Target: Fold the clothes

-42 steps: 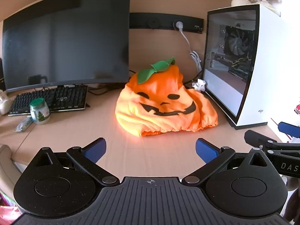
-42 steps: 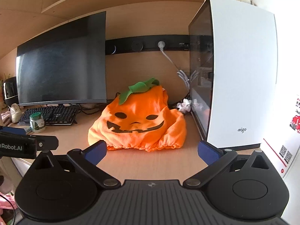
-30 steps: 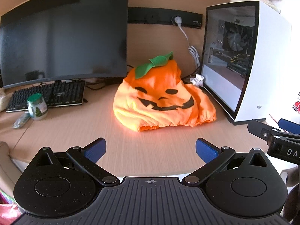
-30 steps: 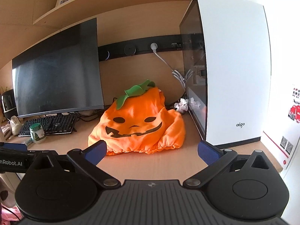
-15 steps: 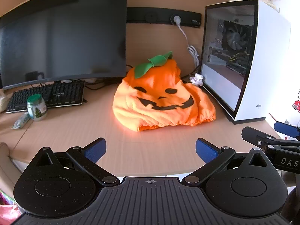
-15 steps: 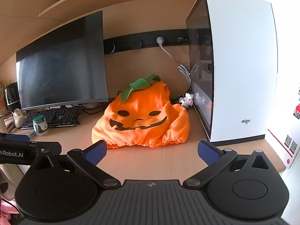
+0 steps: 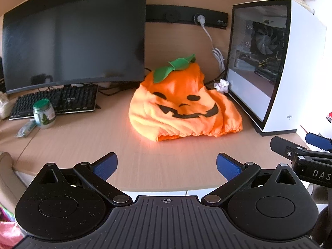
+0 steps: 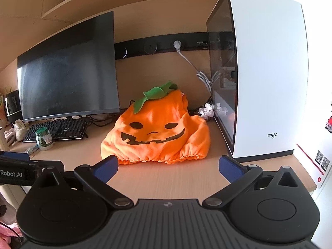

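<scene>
An orange pumpkin costume [image 7: 182, 105] with a black face and green leaf collar lies in a heap on the wooden desk [image 7: 83, 145], leaning toward the back wall; it also shows in the right wrist view [image 8: 155, 132]. My left gripper [image 7: 166, 164] is open and empty, near the desk's front edge, well short of the costume. My right gripper [image 8: 168, 168] is open and empty, its fingertips just in front of the costume's elastic hem. The right gripper's body shows at the right edge of the left wrist view [image 7: 300, 153].
A black monitor [image 7: 72, 35] and keyboard [image 7: 56, 101] stand at the back left, with a green-lidded jar [image 7: 43, 114] beside them. A white PC case [image 7: 276, 70] stands close on the costume's right. Cables [image 7: 217, 56] and crumpled paper [image 7: 222, 85] lie behind.
Both grippers have shifted slightly; the right one has come a little closer to the costume. The costume has not moved. Both stay open.
</scene>
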### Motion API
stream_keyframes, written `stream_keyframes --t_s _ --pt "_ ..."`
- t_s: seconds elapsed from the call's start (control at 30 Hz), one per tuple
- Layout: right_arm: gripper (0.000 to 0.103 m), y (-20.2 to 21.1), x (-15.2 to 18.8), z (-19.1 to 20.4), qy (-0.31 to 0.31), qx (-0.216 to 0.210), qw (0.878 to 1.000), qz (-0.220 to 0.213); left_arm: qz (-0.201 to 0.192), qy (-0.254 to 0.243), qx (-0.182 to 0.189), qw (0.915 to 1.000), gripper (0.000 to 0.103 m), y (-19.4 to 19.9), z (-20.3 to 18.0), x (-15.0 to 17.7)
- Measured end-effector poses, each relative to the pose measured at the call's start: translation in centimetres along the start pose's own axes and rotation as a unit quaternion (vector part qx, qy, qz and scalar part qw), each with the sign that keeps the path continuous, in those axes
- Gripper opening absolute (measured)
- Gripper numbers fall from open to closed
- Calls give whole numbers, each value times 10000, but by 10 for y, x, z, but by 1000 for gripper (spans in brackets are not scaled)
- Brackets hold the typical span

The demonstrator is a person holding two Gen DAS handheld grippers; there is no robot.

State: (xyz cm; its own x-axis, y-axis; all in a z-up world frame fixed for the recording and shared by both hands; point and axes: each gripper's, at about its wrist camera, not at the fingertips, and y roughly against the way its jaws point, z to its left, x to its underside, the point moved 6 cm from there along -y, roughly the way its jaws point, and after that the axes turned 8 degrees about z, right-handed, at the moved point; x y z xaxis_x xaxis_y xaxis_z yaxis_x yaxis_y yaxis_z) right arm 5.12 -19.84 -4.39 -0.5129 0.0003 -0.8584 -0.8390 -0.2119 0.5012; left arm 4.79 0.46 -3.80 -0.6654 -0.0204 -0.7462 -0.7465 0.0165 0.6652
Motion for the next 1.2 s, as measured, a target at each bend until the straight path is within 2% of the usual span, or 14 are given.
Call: stream_keyframes --t_s 1.2 --pt "103 -11 2 8 -15 17 9997 230 180 9 56 9998 103 -10 8 -1"
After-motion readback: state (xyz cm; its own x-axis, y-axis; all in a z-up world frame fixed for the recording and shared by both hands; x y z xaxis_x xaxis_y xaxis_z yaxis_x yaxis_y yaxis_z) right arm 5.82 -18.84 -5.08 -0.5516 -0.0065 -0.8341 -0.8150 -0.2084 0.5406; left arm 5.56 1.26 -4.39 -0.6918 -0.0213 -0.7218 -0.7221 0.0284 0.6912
